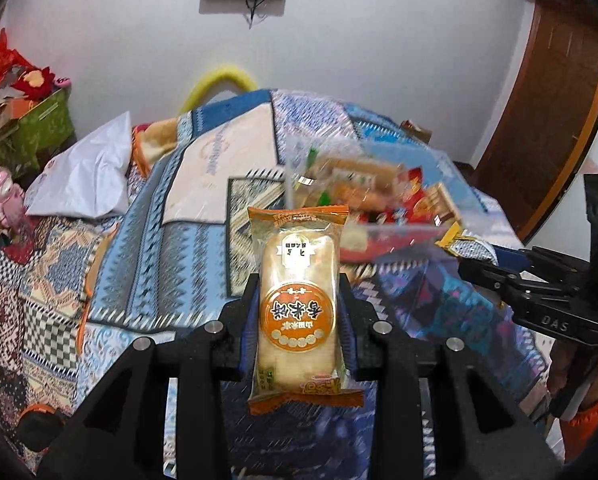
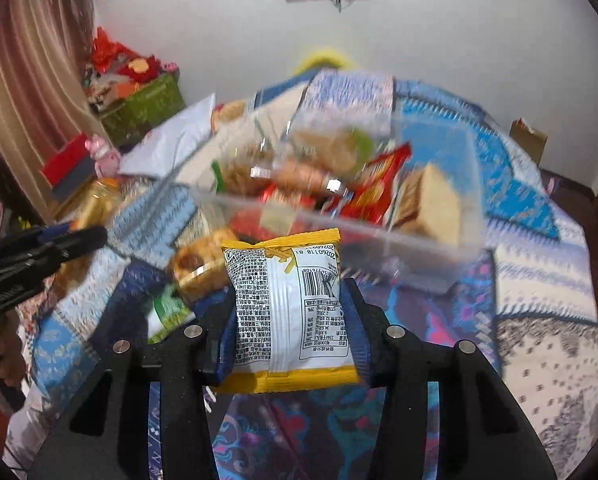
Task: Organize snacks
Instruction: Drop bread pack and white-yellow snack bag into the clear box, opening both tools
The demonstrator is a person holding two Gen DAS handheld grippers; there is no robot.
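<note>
Snacks everywhere on this patterned bedspread (image 1: 171,248). Left gripper (image 1: 299,312) is clamped on an orange-wrapped rice cracker pack (image 1: 297,308), held lengthwise between the pads, up off the bed. Right gripper (image 2: 289,312) is squeezing a yellow-and-white snack bag (image 2: 287,312), barcode side up. Just past both sits a clear plastic bin (image 2: 339,216) already stuffed with packets. A few loose snacks (image 2: 199,268) lie on the blanket near the bin, pretty blurry.
</note>
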